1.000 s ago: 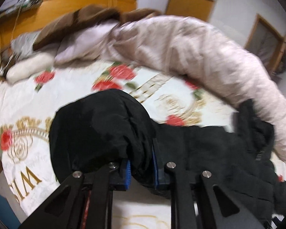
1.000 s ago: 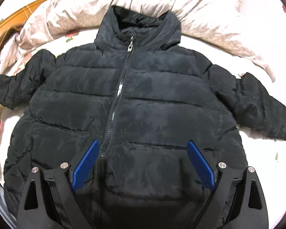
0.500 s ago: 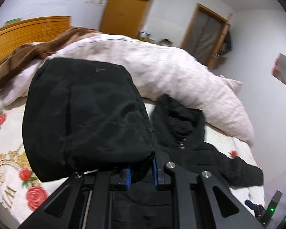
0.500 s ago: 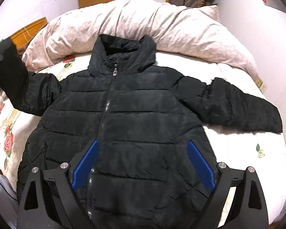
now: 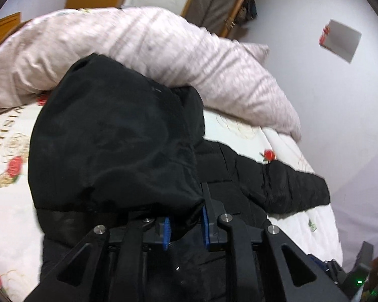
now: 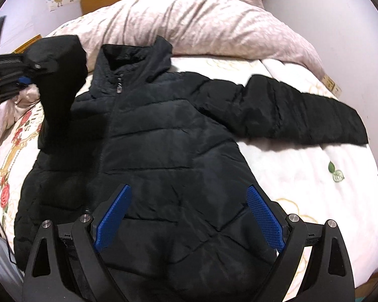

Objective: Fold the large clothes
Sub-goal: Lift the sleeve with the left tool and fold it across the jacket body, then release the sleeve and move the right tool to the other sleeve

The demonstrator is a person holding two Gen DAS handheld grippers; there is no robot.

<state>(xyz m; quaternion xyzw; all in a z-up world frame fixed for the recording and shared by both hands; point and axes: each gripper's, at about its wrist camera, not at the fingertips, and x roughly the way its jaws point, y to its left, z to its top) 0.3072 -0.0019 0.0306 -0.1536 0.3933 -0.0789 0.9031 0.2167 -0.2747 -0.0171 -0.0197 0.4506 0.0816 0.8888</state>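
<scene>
A black quilted puffer jacket [image 6: 163, 136] lies front up on the bed [image 6: 315, 176], its collar [image 6: 136, 52] toward twelve o'clock in the right wrist view and its hem toward six o'clock. The zip [image 6: 118, 89] is closed up to the collar and runs down the chest, left of centre. Stitched seams cross the padded body in slanting lines, and the fabric has a dull sheen. One sleeve [image 6: 302, 115] lies flat on the sheet, stretched out toward three o'clock and ending near the bed's edge. The other sleeve [image 6: 60, 75] is lifted off the bed at about ten o'clock, its cuff end raised above the shoulder.

The left gripper [image 5: 185, 226] has that raised cuff between its blue pads; its jaws stand narrow with the black cloth bunched in the gap, and they are opening slightly. In the left wrist view the sleeve fills the centre as a rounded black mass.

The right gripper [image 6: 189, 219] hangs over the lower front of the jacket with its jaws wide and nothing between them.

A pale pink duvet [image 6: 214, 22] is heaped across the bed from eleven to two o'clock, behind the collar. The sheet is white with red roses at nine o'clock.
</scene>
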